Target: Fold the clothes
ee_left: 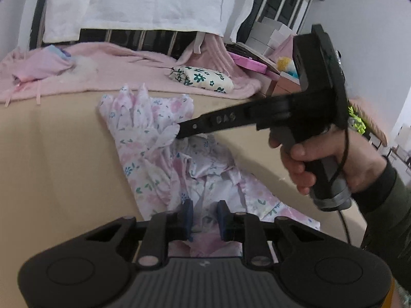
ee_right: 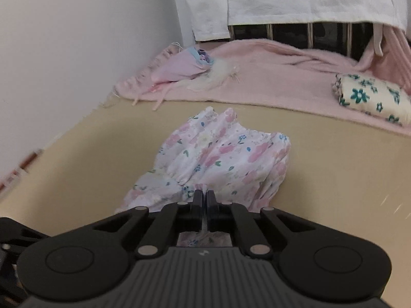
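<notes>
A crumpled white garment with pink and blue flowers lies on a beige mattress. My right gripper is shut on a gathered edge of it; in the left wrist view its black fingers pinch a raised fold, held by a person's hand. My left gripper hovers low over the near part of the garment, jaws a little apart, with fabric showing in the gap and no visible pinch.
A pink blanket covers the far end of the bed, with a folded cream floral cloth and a small pink garment on it. White cloth hangs over the bed rail. A wall runs along the left.
</notes>
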{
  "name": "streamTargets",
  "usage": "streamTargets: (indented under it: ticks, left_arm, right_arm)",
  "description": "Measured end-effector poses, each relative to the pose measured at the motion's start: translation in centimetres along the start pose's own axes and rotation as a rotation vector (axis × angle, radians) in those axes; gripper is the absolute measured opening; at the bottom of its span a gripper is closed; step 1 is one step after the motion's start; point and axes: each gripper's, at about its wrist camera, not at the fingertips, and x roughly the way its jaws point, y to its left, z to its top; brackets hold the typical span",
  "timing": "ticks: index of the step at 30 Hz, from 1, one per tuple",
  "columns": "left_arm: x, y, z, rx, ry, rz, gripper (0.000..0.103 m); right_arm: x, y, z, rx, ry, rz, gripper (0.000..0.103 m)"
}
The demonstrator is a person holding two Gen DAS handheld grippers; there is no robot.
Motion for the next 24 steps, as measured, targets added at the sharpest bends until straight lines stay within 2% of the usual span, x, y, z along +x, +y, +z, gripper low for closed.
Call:
streamTargets:
  ticks: [3,7,10,12,15,17,19,21,22,23,24]
  left_arm:
    - [-0.9,0.3,0.2,-0.018,-0.018,-0.029,0.020]
    - [-4.1,0.6,0.9,-0.040,-0.101,-0.100,0.027]
    - [-4.7,0.8,1.3,-0.039,-0.130,-0.083,0.033]
    - [-3.8,1.0,1.1,-0.052,-0.103,-0.068,0.033]
    - [-1.3,0.9,0.0,-0.077,-0.019,-0.063,0.033]
    - [-0.9,0.4,-0.3,-0.054,-0.006,-0.051,0.033]
    - [-1.8,0.2,-0.4,-0.045,-0.027,-0.073,0.033]
    - [-3.3,0.4,-0.4,-0.053,-0.069,-0.102,0.039]
    - [-4.1,0.4,-0.4,-0.055,-0.093,-0.108,0.045]
    - [-4.8,0.6,-0.4,-0.060,-0.113,-0.106,0.051]
    - [-5.1,0.7,-0.3,-0.073,-0.122,-0.086,0.052]
  right_arm:
    - [-1.1,-0.2,-0.1,-0.004,0.007,-0.019,0.008]
    - [-7.1,-0.8,-0.8,0.020,-0.101,0.046,0.007]
    - [-7.8,-0.1,-2.0,0.005,-0.058,0.103,0.007]
    - [-6.4,1.0,-3.3,-0.030,-0.001,0.112,0.007]
    - [-4.9,1.7,-4.8,-0.055,0.023,0.064,0.007]
    - [-6.2,0.9,-4.7,-0.004,-0.024,0.044,0.008]
    - [-8.4,-0.5,-4.5,0.046,-0.097,0.006,0.008]
    - [-10.2,-1.3,-4.3,0.068,-0.137,-0.001,0.009]
    - [-11.0,-1.5,-4.2,0.075,-0.155,0.001,0.012]
    - [-11.5,-1.6,-4.1,0.076,-0.164,0.011,0.023]
    - [-11.4,-1.4,-4.0,0.071,-0.163,0.028,0.034]
